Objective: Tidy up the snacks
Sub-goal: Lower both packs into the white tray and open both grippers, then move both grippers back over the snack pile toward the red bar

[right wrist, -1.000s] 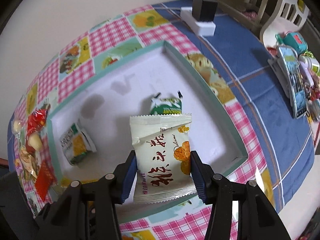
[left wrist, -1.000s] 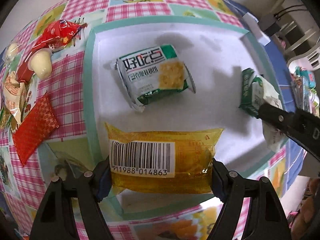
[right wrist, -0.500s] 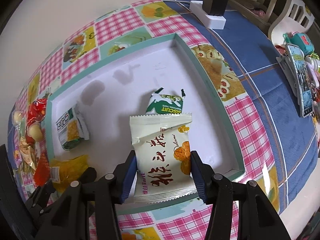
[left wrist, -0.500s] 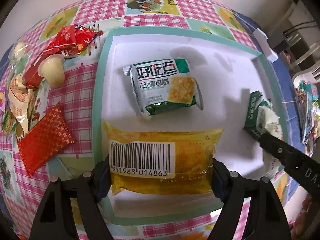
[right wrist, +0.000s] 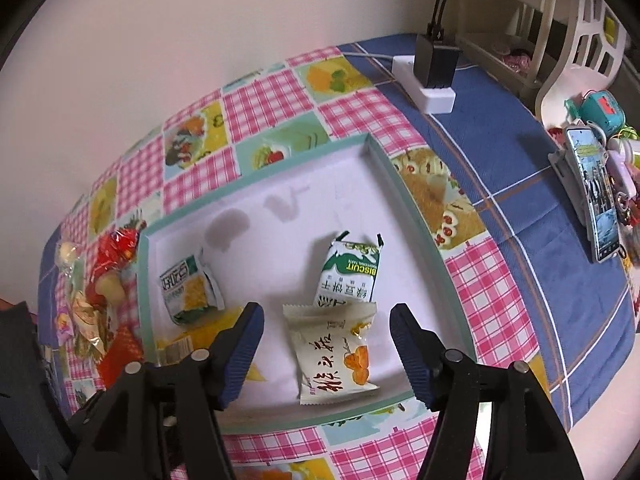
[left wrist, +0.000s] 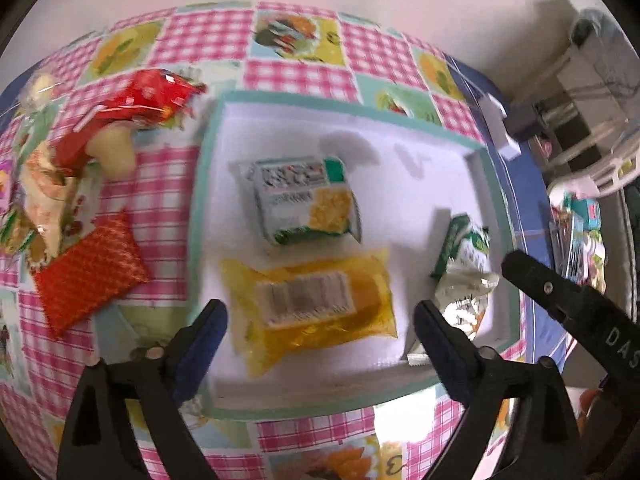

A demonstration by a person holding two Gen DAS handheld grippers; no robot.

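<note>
A white tray with a teal rim [left wrist: 204, 184] [right wrist: 404, 184] lies on the checked cloth. In it are a yellow pack with a barcode [left wrist: 316, 308], a green and white cracker pack [left wrist: 304, 204] [right wrist: 188, 288], a green biscuit pack [right wrist: 350, 272] [left wrist: 460, 252] and a cream pack with red writing [right wrist: 334, 356]. My left gripper [left wrist: 320, 320] hovers above the yellow pack, jaws opening, pads clear of it. My right gripper [right wrist: 326, 332] hangs over the cream pack, jaws opening, pads clear of it. That pack lies flat in the tray.
Loose snacks lie left of the tray: a red wrapper [left wrist: 152, 92], a red checked pack [left wrist: 88, 280] and several pale sweets [left wrist: 116, 152]. A white power strip with a black plug [right wrist: 432, 72] and a phone on a stand [right wrist: 596, 196] sit on the blue cloth to the right.
Both grippers let go of their packs and rose. The yellow pack and the cream pack now lie in the tray. The left view has shifted left and blurred.
</note>
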